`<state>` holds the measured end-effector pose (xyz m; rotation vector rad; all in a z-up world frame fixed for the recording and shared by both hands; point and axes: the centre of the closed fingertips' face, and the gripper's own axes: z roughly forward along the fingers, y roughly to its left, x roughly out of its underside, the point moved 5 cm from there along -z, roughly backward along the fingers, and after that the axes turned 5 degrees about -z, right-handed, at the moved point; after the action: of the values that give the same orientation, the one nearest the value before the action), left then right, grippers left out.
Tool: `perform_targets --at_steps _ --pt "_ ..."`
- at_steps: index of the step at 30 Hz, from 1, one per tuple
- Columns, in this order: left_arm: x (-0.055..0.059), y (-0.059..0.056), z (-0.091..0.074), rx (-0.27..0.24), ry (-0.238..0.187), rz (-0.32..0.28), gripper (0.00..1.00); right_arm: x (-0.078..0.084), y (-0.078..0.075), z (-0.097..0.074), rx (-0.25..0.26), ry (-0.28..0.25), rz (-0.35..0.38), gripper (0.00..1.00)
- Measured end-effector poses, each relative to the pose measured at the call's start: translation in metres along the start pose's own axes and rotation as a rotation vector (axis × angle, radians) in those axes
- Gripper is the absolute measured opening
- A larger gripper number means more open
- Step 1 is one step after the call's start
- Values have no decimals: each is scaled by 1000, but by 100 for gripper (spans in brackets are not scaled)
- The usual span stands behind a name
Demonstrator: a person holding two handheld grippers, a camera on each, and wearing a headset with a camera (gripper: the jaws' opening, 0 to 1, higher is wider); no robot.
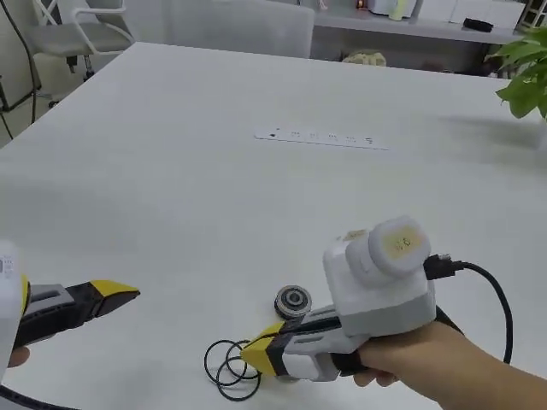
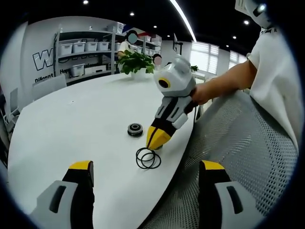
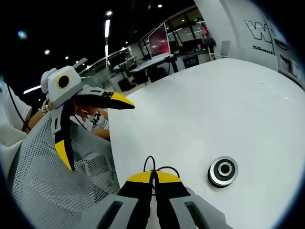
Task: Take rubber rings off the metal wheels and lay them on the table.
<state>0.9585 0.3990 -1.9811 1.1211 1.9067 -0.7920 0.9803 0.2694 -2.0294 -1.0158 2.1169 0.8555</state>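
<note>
A small metal wheel (image 1: 293, 301) lies flat on the white table (image 1: 256, 196), with a dark rim around it. Just in front of it, thin black rubber rings (image 1: 231, 367) lie overlapping near the table's front edge. My right gripper (image 1: 249, 353) rests its yellow tips on those rings, jaws shut, and a ring (image 3: 151, 164) loops out from between the tips (image 3: 153, 177). The wheel (image 3: 223, 171) lies to its right. My left gripper (image 2: 146, 165) stands open off the table's edge, facing the rings (image 2: 148, 158), the wheel (image 2: 136, 129) and the right gripper (image 2: 156, 138).
A white power strip (image 1: 320, 137) lies flat mid-table. A green plant (image 1: 526, 73) stands at the far right edge and a chair (image 1: 73, 38) at the far left corner. Grey mesh (image 2: 228, 133) spreads below the near table edge.
</note>
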Motion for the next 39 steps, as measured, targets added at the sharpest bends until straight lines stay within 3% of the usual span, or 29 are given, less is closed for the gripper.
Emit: perform_targets --at_steps 12,26,39 --pt "2 -1 0 8 15 5 89 3 -1 5 25 21 -55 10" --pt "3 -2 1 13 23 7 88 5 3 10 13 39 -137 24" --pt "4 -3 1 20 32 10 87 0 -2 5 32 25 -149 24"
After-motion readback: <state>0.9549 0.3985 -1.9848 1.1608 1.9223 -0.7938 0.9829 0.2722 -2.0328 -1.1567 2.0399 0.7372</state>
